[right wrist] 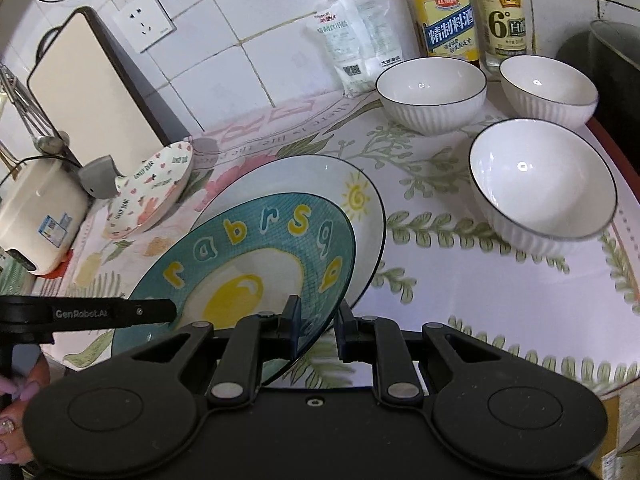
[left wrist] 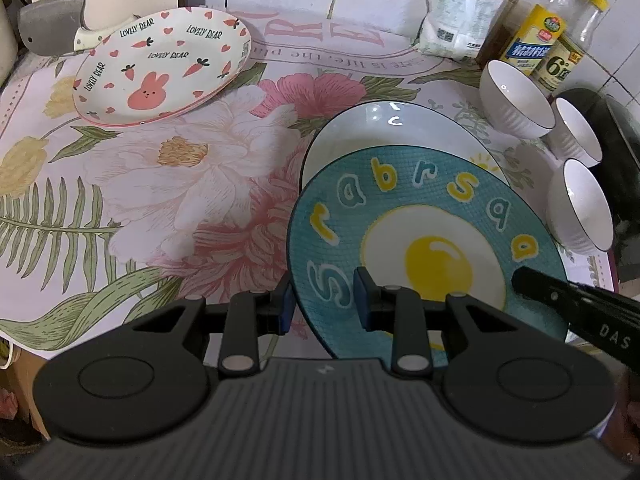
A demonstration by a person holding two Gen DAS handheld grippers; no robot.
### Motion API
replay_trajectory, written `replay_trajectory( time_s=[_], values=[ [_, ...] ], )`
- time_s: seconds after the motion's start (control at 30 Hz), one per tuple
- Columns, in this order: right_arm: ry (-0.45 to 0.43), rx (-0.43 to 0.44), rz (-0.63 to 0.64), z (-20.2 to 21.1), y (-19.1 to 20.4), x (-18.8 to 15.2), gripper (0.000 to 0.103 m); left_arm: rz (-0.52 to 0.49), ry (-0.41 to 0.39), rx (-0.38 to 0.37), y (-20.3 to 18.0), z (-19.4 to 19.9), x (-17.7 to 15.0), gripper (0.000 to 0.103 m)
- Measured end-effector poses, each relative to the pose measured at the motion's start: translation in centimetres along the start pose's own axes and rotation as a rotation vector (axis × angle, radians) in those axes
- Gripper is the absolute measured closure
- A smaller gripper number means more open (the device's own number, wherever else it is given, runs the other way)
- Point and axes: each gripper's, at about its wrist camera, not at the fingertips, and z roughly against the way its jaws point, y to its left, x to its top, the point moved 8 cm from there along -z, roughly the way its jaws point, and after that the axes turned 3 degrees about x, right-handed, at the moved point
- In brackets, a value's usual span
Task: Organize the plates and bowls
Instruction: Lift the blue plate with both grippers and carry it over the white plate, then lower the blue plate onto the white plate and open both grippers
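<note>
A teal egg-print plate [left wrist: 420,240] is held tilted over a pale blue plate [left wrist: 384,132] on the floral tablecloth. My left gripper [left wrist: 325,300] straddles the teal plate's near left rim, its jaws spread with a gap showing. My right gripper [right wrist: 318,330] straddles the same plate's [right wrist: 248,264] right rim, also with a gap. The pale blue plate [right wrist: 360,208] lies under it. A pink bunny plate [left wrist: 160,66] sits far left, also in the right wrist view [right wrist: 150,188]. Three white ribbed bowls [right wrist: 542,184] [right wrist: 430,94] [right wrist: 550,90] stand at the right.
Two sauce bottles [right wrist: 444,12] and a white packet [right wrist: 356,44] stand against the tiled wall. A cleaver [left wrist: 52,26] lies beside the bunny plate. A cutting board [right wrist: 88,92] leans at the left wall. A dark pot [left wrist: 604,136] sits at the far right.
</note>
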Motion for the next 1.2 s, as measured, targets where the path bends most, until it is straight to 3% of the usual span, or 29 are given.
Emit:
replay_trajectory(
  time_s=[0.47,1.2],
  values=[
    [0.047,-0.112,0.019,-0.9,-0.1,0.5,0.077,0.02,0.037,0.005,-0.4,-1.1,0.2,0.075],
    [-0.013,-0.137,0.024,-3.4,-1.8,1.7,0.071,0.033,0.052,0.021,-1.0,-2.5,0.8,0.076]
  ],
)
